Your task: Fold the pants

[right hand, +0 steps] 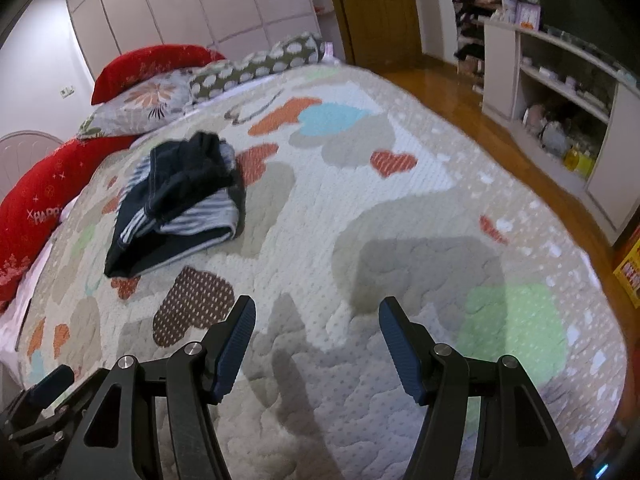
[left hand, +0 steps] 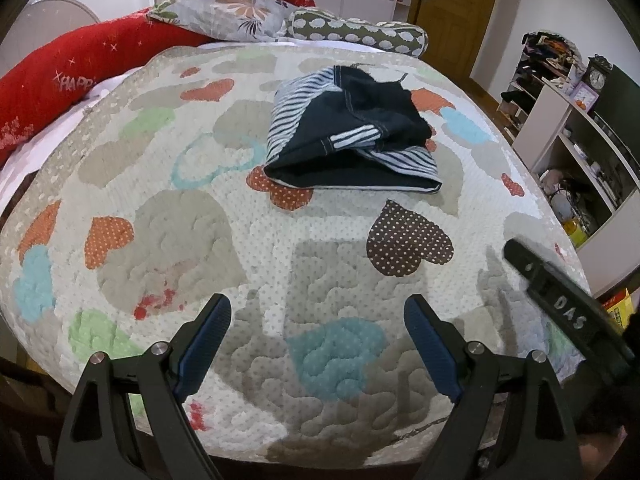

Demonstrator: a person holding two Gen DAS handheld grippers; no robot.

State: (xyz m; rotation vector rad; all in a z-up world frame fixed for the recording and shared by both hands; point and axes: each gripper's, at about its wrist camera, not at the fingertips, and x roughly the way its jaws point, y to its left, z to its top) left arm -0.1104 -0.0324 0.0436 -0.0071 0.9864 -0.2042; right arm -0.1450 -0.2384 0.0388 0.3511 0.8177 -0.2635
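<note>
Dark pants with striped white lining (left hand: 348, 136) lie bunched in a loose heap in the middle of the quilt (left hand: 208, 248), well beyond both grippers. In the right wrist view the same pants (right hand: 180, 200) rest to the upper left. My left gripper (left hand: 318, 312) hovers open over the quilt's near part, nothing between its blue pads. My right gripper (right hand: 316, 316) is open too, above bare quilt (right hand: 400, 200), and shows as a black finger at the left wrist view's right edge (left hand: 560, 296). Neither touches the pants.
Red pillows (left hand: 60, 84), a floral pillow (left hand: 228, 14) and a spotted bolster (left hand: 360, 34) line the bed's far end. A white shelf unit (right hand: 560, 80) full of items stands right of the bed across a strip of wooden floor (right hand: 460, 112). A wooden door (right hand: 380, 12) is behind.
</note>
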